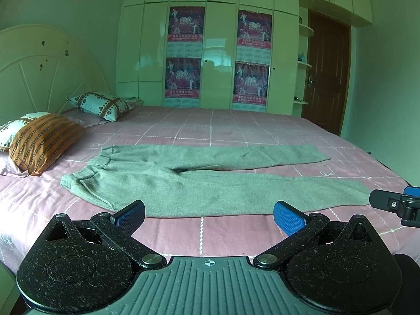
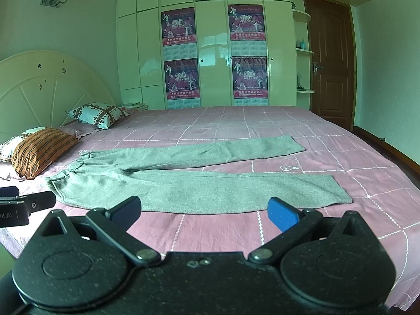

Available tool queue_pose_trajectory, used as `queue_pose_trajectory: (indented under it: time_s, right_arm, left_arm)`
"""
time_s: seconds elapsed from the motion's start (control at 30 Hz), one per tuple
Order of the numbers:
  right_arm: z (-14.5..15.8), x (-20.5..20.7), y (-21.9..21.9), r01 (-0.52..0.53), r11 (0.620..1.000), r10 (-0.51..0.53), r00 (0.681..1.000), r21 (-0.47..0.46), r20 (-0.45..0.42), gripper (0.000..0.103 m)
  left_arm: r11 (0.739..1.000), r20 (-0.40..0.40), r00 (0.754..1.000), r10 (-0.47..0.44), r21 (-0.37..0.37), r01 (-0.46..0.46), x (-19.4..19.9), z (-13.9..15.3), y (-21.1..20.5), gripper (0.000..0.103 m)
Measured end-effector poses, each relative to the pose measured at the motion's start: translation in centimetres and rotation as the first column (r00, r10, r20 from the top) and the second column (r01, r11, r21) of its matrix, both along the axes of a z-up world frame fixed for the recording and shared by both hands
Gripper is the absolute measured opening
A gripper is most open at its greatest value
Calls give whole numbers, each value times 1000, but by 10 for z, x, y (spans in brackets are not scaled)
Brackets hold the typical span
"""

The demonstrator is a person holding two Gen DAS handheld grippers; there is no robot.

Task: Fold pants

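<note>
Grey pants (image 1: 199,183) lie flat and spread out on the pink checked bed sheet (image 1: 231,233), waistband to the left, both legs running to the right. They also show in the right wrist view (image 2: 189,186). My left gripper (image 1: 208,216) is open and empty, just in front of the near leg's edge, toward the waist end. My right gripper (image 2: 204,212) is open and empty, in front of the near leg toward the cuff end. The right gripper's tip shows at the right edge of the left wrist view (image 1: 393,203). The left gripper's tip shows at the left edge of the right wrist view (image 2: 29,204).
Two pillows (image 1: 42,141) (image 1: 101,105) lie at the head of the bed on the left, by a cream headboard (image 1: 39,71). A white wardrobe (image 1: 218,42) with posters stands behind the bed. A brown door (image 1: 328,78) is at the back right.
</note>
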State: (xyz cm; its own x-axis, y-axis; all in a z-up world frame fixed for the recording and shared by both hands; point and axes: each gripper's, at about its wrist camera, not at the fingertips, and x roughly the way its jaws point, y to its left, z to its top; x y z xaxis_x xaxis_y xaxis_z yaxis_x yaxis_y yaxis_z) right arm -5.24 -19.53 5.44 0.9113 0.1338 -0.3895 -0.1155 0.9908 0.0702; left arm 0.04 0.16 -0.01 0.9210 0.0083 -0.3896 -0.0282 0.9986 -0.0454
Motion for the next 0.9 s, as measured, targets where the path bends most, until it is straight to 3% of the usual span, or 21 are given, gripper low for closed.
queue_pose_trajectory:
  time_s: [0.9]
  right_arm:
    - [0, 0, 0, 1, 1000, -1, 1000, -1, 0, 97]
  left_arm:
    - [1000, -2, 1000, -2, 4, 2, 2, -1, -1, 103]
